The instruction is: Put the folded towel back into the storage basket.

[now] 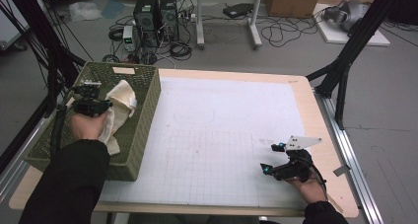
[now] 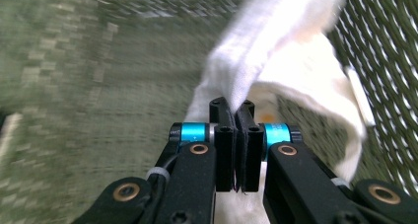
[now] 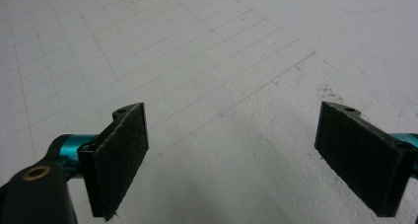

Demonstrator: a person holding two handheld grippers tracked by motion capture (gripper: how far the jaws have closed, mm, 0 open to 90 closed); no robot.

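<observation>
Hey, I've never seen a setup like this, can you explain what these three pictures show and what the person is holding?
A person sits at a table with a hand-held two-jaw gripper in each hand. One picture looks down from above; the other two come from small cameras riding on each gripper. On the table lie a white grid sheet and a green basket. The left gripper is inside the basket, its jaws shut on a white cloth. The right gripper is over the sheet with its jaws wide open, holding nothing.
</observation>
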